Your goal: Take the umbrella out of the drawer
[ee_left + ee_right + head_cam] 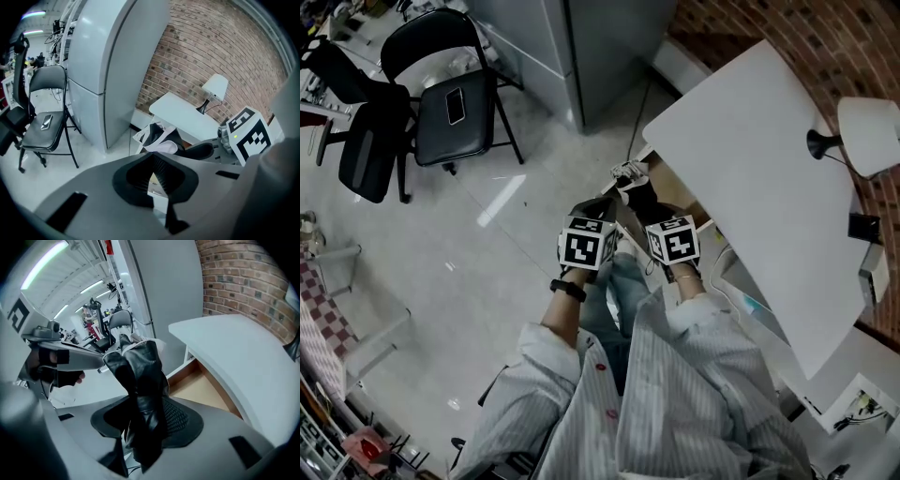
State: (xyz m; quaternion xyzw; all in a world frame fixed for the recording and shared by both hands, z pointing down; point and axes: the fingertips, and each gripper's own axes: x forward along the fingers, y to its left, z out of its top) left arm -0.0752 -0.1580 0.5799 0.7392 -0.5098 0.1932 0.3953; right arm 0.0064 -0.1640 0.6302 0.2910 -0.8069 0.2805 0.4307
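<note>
The right gripper (145, 425) is clamped on the black folded umbrella (139, 373), its jaws held fairly wide by the bundle. The umbrella stands up out of them, clear of the open drawer (201, 390) under the white counter (243, 348). Its lower end is cut off below the jaws. The left gripper (157, 183) shows only a narrow gap, with nothing between its jaws. In the head view the two grippers hide most of the umbrella and drawer.
</note>
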